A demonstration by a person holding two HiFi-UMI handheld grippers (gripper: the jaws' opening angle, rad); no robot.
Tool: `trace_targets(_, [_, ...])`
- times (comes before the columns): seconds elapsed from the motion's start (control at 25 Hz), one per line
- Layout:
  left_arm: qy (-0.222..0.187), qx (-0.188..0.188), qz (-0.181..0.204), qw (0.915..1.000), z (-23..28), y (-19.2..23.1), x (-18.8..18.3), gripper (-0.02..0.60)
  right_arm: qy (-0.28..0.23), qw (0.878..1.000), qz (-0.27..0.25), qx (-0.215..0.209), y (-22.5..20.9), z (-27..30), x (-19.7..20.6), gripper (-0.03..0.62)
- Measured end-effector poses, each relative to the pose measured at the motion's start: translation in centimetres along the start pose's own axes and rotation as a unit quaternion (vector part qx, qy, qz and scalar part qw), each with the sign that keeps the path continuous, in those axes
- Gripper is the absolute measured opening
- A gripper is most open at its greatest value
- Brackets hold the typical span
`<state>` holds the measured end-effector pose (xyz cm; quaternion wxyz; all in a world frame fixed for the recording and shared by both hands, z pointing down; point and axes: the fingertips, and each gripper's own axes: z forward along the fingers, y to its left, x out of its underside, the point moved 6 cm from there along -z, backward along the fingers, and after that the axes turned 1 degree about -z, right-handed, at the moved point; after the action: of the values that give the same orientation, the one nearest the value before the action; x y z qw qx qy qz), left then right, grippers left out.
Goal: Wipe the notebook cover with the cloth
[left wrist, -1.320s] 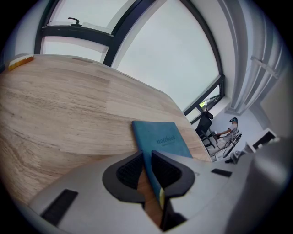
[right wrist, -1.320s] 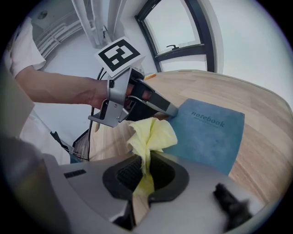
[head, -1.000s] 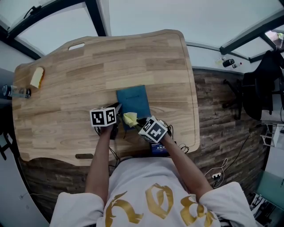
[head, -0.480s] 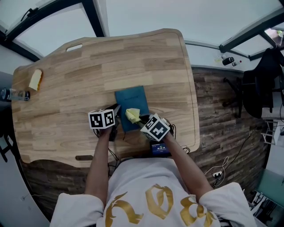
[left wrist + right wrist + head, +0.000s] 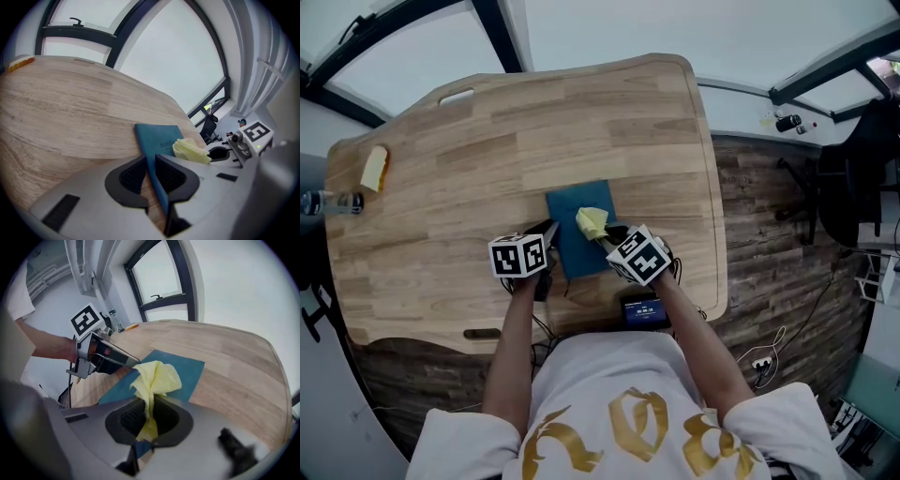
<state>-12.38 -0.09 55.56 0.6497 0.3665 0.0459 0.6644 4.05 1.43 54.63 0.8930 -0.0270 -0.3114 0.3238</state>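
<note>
A blue notebook (image 5: 577, 242) lies flat on the wooden table (image 5: 609, 122), near its front edge. My left gripper (image 5: 546, 247) is shut on the notebook's left edge (image 5: 161, 197), which runs between its pads. My right gripper (image 5: 609, 236) is shut on a crumpled yellow cloth (image 5: 592, 222), and the cloth rests on the cover's right half. In the right gripper view the cloth (image 5: 157, 378) bunches up out of the jaws over the notebook (image 5: 185, 369), with the left gripper (image 5: 112, 359) just beyond it. In the left gripper view the cloth (image 5: 190, 150) lies at the cover's right edge.
A yellow-orange sponge-like piece (image 5: 377, 167) and a small bottle (image 5: 328, 202) sit at the table's far left edge. A small dark device with a screen (image 5: 642, 309) lies at the front edge, under my right hand. Dark floor and a chair (image 5: 853, 178) are to the right.
My right gripper has carried the yellow cloth away from me and slightly right across the notebook cover. The left gripper and the notebook have stayed put.
</note>
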Motion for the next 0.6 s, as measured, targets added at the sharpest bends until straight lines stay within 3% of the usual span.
trace_targets(0.6, [0.001,0.001,-0.003,1.0000,-0.1,0.0,-0.1,0.067,-0.020,0.999,0.019,0.047,-3.3,0.6,-2.3,0.038])
